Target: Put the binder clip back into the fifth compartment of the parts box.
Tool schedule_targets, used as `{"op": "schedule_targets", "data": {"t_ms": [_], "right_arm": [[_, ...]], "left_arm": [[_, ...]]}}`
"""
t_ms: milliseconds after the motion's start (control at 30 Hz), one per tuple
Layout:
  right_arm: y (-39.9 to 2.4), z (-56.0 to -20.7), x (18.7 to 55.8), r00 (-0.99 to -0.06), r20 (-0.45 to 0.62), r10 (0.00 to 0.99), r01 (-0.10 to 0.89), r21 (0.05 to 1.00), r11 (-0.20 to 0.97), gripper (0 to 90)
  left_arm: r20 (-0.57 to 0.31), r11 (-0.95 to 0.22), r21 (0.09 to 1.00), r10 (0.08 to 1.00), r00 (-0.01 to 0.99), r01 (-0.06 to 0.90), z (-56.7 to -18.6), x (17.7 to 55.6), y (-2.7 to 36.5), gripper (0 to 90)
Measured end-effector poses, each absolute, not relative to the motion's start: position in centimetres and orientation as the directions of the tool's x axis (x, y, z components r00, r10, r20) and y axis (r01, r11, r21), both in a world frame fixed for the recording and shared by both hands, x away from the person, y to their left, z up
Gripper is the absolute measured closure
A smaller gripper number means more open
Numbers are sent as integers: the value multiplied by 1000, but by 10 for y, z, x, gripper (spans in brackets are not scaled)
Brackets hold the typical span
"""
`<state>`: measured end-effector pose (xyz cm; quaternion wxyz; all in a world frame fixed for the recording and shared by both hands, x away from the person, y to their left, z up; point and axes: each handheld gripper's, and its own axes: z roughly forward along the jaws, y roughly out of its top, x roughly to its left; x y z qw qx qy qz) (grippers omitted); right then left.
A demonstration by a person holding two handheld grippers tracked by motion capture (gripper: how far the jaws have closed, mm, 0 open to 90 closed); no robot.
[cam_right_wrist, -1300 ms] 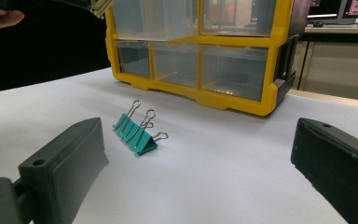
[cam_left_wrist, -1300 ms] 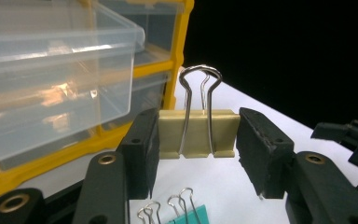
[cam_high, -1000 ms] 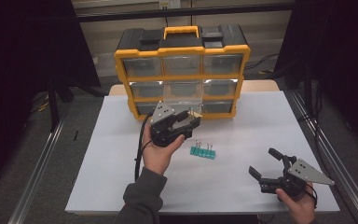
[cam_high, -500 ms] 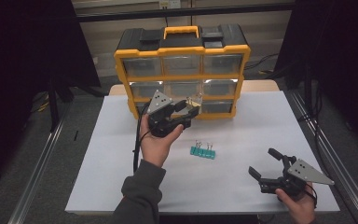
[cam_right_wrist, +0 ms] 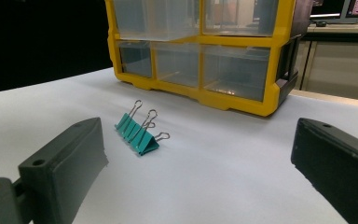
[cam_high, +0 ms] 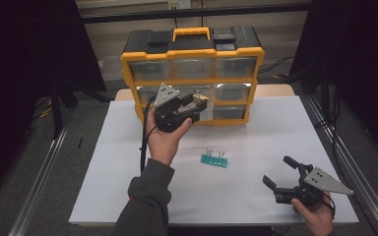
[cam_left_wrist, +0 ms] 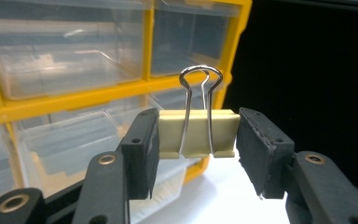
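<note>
A cream binder clip with silver wire handles upright sits between the pads of my left gripper, which is shut on it. In the high view that left gripper is held up in front of the middle row of the yellow-and-black drawer organizer, with the cream clip at its tips. A small group of teal binder clips lies on the white table cover. My right gripper stands open near the front right corner, its jaws wide apart and facing the teal clips.
The organizer has clear plastic drawers in three rows and stands at the table's far edge. Metal rails run along both sides of the table. A black cable hangs from the left gripper down beside the forearm.
The left hand has risen and moved closer to the organizer's front, carrying the cream clip. The right gripper and the teal clips have stayed where they were.
</note>
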<state>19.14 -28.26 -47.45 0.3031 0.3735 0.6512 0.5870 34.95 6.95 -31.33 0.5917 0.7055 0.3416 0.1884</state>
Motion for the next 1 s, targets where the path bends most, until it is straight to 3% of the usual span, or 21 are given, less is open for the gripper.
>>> {"op": "schedule_targets", "data": {"t_ms": [1000], "right_arm": [[-284, -474, 191, -536, 48, 843, 128, 991, 25, 24]], "left_arm": [[-120, -75, 956, 785, 608, 285, -326, 391, 70, 486]]}}
